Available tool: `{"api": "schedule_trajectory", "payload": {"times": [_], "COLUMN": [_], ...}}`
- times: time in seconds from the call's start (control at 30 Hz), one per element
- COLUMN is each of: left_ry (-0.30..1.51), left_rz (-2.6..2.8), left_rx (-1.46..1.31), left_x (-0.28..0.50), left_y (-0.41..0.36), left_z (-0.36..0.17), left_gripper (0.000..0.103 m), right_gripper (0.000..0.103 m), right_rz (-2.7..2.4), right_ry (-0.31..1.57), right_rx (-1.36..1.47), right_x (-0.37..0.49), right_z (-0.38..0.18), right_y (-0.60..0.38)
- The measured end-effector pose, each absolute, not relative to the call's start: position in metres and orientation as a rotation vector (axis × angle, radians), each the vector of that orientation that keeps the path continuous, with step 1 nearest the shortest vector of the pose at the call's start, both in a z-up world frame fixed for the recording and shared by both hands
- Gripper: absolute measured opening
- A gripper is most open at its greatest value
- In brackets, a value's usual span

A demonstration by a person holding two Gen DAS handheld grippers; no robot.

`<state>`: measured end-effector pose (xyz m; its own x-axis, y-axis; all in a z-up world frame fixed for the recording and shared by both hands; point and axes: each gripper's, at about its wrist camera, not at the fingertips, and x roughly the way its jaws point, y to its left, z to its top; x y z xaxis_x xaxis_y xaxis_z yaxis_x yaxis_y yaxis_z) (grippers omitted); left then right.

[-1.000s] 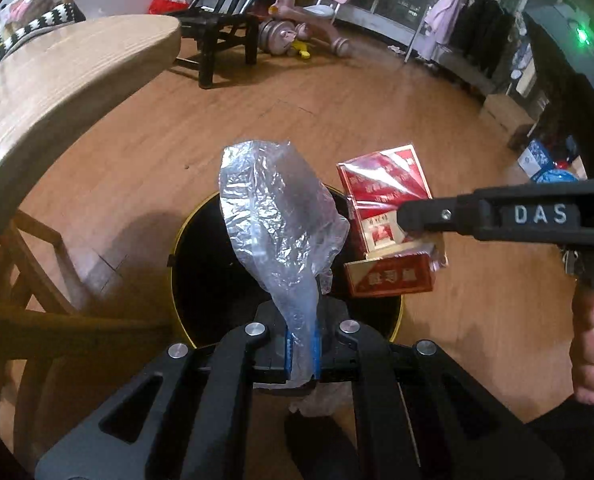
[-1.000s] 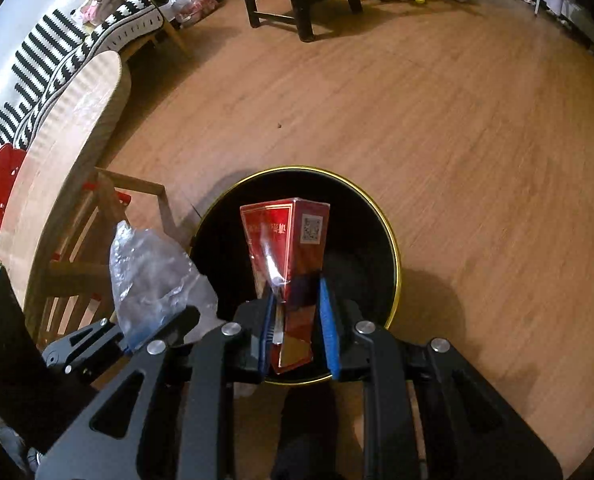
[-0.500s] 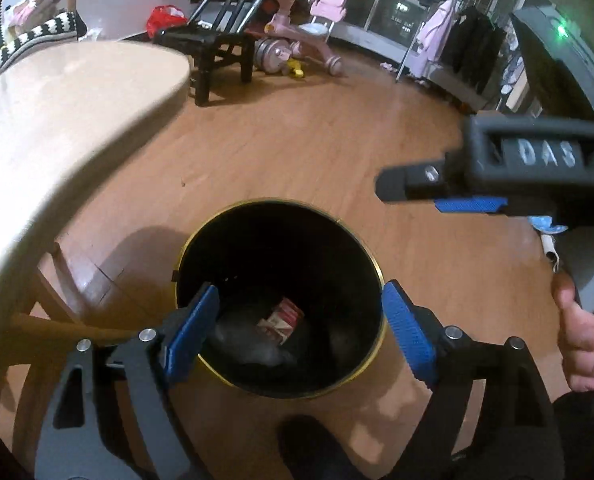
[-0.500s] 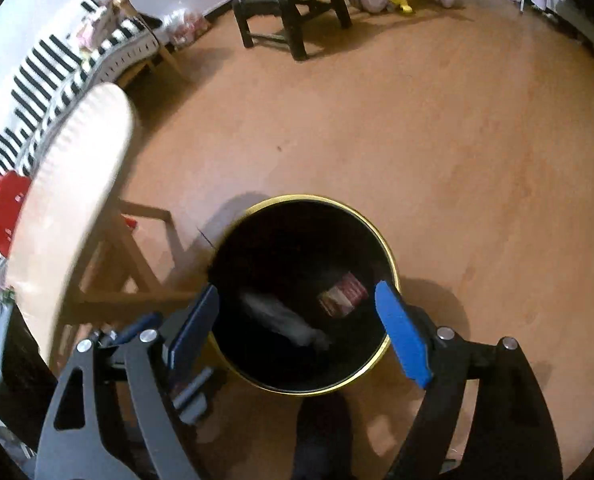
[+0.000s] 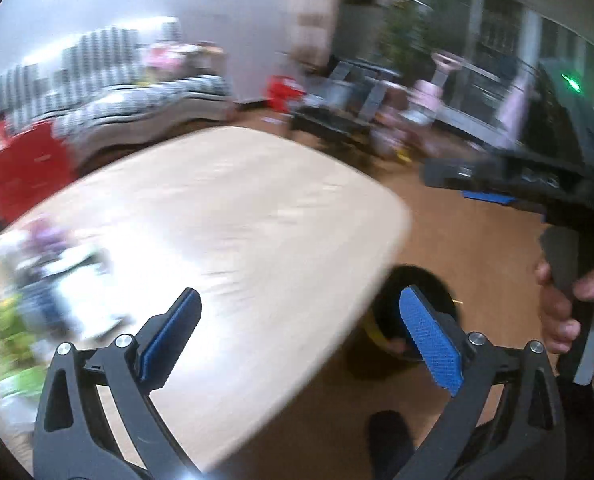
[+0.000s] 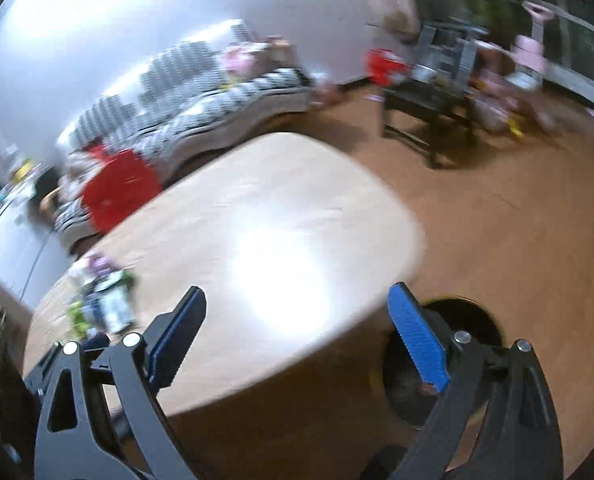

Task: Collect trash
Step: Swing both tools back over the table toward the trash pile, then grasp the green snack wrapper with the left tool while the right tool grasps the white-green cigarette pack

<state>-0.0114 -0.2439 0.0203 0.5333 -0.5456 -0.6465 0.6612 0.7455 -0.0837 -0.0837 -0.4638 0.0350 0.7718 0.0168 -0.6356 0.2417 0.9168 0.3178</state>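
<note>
Grippers left [image 5: 299,330], right [image 6: 297,332] spread, empty, above table [image 5: 233,208]

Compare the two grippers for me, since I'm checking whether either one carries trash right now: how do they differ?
Hardly at all. The left gripper hangs mostly over the wooden table, its right finger over the black bin. The right gripper is placed likewise. Only the right gripper shows from outside, gripped by a hand. Both are wide open and empty.

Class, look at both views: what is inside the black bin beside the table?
The black bin shows only a dark interior; the table edge and right tool finger cover part, so contents cannot be seen.
</note>
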Motion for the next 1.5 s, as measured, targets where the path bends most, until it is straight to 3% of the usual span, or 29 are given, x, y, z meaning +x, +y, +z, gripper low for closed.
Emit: {"api": "schedule_trajectory", "payload": {"times": [0.27,0.43,0.9,1.33,1.4,1.47,1.5], "left_ry": [0.695,0.748,0.918,0.93,0.931,0.936,0.934], "left_rz": [-0.413,-0.353,-0.397,-0.468,-0.463,-0.464,-0.467], "left_rx": [0.134,0.083,0.009,0.016,0.002,0.0,0.003], "left_x": [0.007,0.003,0.031,0.061,0.064,0.065,0.064], "left_y": [-0.072,-0.015,0.001,-0.035,-0.037,-0.04,-0.043], "left_z": [0.031,0.013,-0.071,-0.087,-0.087,-0.086,-0.086], "left_gripper": [0.097,0.096,0.096,0.097,0.096,0.096,0.089], "right_gripper": [0.089,0.089,0.089,0.089,0.085,0.07,0.066], "right_rz": [0.101,0.18,0.192,0.204,0.207,0.224,0.223], "right_ry": [0.723,0.762,0.897,0.99,0.981,0.999,0.989], "right_rx": [0.214,0.148,0.121,0.126,0.094,0.057,0.028], "right_x": [-0.021,-0.002,0.071,0.127,0.126,0.126,0.126], "right_z": [0.04,0.028,-0.025,-0.07,-0.072,-0.076,-0.075], "right_y": [-0.319,-0.261,-0.214,-0.212,-0.206,-0.198,-0.193]}}
